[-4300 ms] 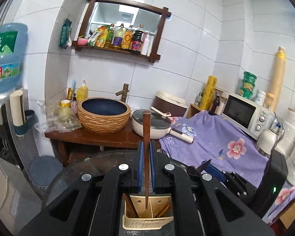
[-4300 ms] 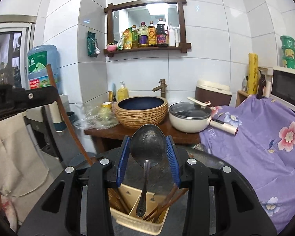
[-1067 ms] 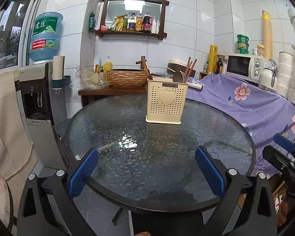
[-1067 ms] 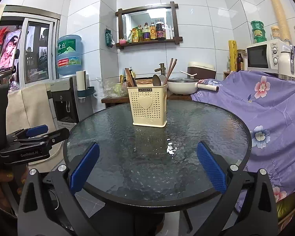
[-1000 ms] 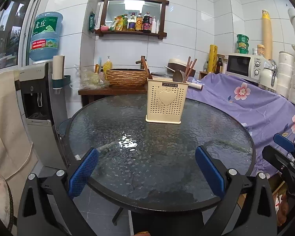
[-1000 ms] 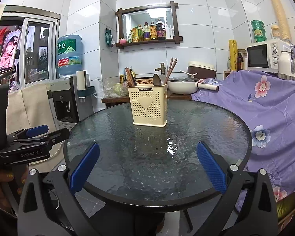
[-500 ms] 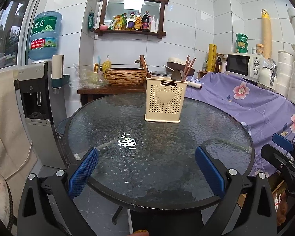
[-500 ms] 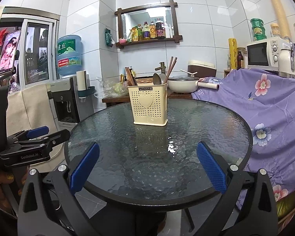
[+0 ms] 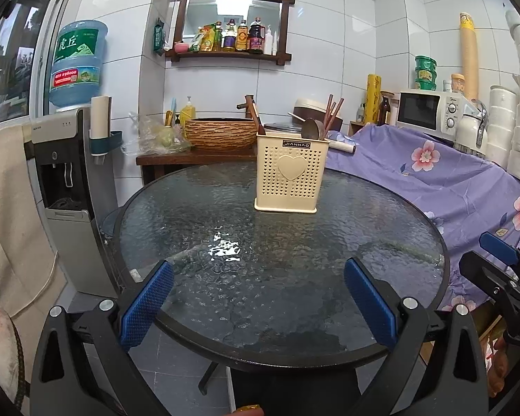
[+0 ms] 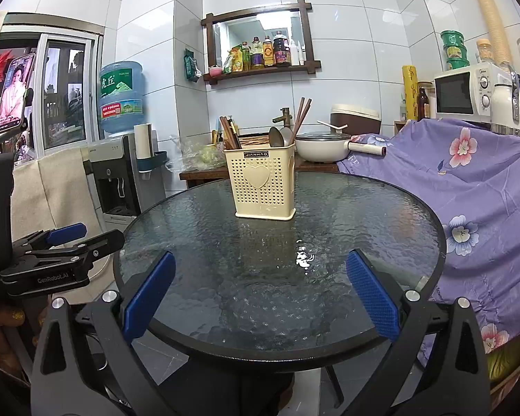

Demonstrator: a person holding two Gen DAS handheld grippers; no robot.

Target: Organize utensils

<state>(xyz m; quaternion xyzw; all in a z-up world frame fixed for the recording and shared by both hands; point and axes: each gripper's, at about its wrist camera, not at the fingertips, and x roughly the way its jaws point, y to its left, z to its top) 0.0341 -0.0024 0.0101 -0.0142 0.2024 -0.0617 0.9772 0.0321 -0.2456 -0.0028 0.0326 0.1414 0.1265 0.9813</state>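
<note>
Left wrist view first: the left gripper (image 9: 258,298) hangs at the near edge of the round glass worktop (image 9: 197,242), its blue-padded fingers (image 9: 145,300) spread wide apart, holding nothing and touching nothing. Between those fingers and well beyond them, the cream utensil holder (image 9: 291,178) stands upright on the far half of the worktop, heart emblem facing the camera. Out of its top poke a metal spoon (image 9: 312,129), a cluster of brown chopsticks (image 9: 332,112) leaning right, and a dark wooden handle (image 9: 258,121) on the left side; which compartment each sits in I cannot tell from here. Off to the right edge of this view, the right gripper (image 9: 499,263) shows in profile, clear of the worktop.

Over to the right wrist view: the right gripper (image 10: 260,294) is just as wide open, blue fingers (image 10: 372,296) apart and empty, low over the near rim of the worktop (image 10: 381,215). The utensil holder (image 10: 263,183) sits well ahead, slightly left of centre between the fingers, with spoons (image 10: 280,137) and chopsticks (image 10: 301,114) standing up in it and more dark sticks (image 10: 229,135) at its left. At far left the left gripper (image 10: 66,242) appears side-on, held by a hand (image 10: 3,332) beside the worktop.
</note>
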